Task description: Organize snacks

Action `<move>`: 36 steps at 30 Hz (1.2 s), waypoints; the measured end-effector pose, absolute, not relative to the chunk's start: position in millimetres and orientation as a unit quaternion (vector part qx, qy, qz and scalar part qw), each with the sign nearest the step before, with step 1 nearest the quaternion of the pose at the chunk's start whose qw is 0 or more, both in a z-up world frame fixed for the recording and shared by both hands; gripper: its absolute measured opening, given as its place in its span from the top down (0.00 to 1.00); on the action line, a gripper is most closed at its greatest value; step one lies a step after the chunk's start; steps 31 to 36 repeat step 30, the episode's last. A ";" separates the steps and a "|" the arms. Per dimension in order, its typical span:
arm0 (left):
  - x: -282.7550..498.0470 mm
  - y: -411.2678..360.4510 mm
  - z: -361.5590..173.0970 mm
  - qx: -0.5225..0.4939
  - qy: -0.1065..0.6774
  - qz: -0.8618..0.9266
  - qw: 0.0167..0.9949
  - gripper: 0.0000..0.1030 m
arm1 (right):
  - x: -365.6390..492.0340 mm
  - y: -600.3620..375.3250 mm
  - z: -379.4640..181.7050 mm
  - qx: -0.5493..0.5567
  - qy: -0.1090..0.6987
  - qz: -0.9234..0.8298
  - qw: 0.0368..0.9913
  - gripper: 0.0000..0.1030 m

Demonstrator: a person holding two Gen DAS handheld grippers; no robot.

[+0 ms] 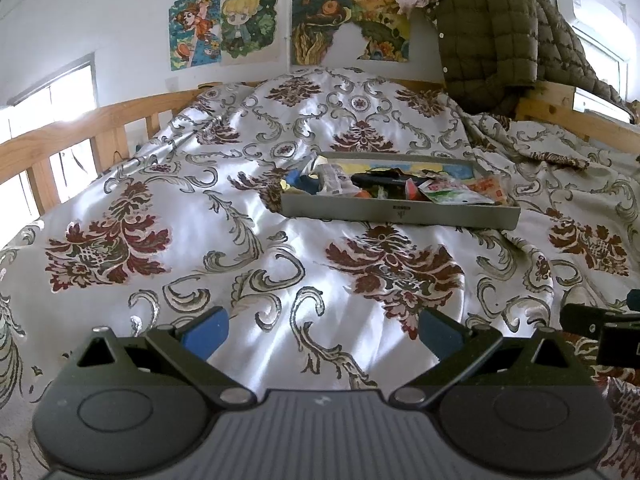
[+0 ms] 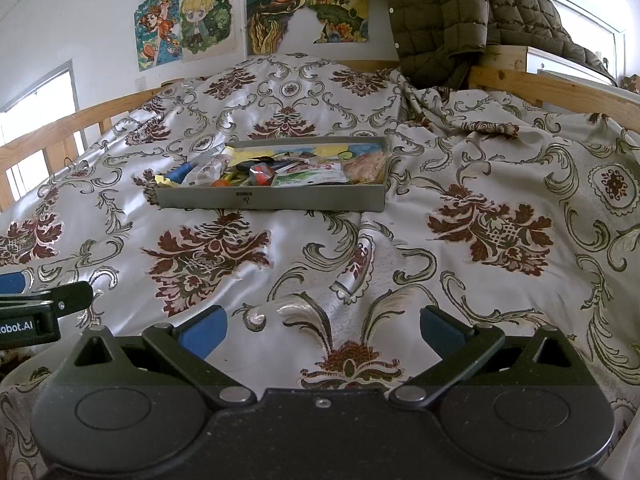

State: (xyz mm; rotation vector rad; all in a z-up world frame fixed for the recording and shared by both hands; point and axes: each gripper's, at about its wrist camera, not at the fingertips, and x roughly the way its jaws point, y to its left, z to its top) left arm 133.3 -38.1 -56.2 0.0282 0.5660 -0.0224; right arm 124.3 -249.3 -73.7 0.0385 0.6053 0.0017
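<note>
Snack tray [image 1: 400, 216] on the patterned bedspread [image 1: 224, 264], straight ahead of both grippers, well apart from each; long axis crosswise to the line of reach, near wall facing them. Seen from left gripper [image 1: 322, 330], tray ahead and slightly right; from right gripper [image 2: 322, 330], ahead and slightly left, so neither clearly nearer. Both spread wide, blue pads [image 2: 202, 330] holding nothing. Snacks [image 2: 280, 172] piled loose inside tray, green-and-white packet [image 2: 310, 178] nearest its front wall
</note>
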 end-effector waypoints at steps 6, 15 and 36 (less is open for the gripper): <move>134.0 -39.6 -54.0 0.015 0.291 -0.008 0.956 0.00 | 124.2 -249.1 -73.7 0.018 0.298 0.001 0.954 0.01; 134.4 -36.6 -54.4 0.005 0.294 -0.002 0.956 0.00 | 124.3 -248.8 -73.8 0.018 0.299 0.001 0.954 0.01; 133.3 -38.5 -54.1 0.010 0.291 0.000 0.957 0.00 | 124.4 -248.4 -73.9 0.017 0.299 0.002 0.954 0.01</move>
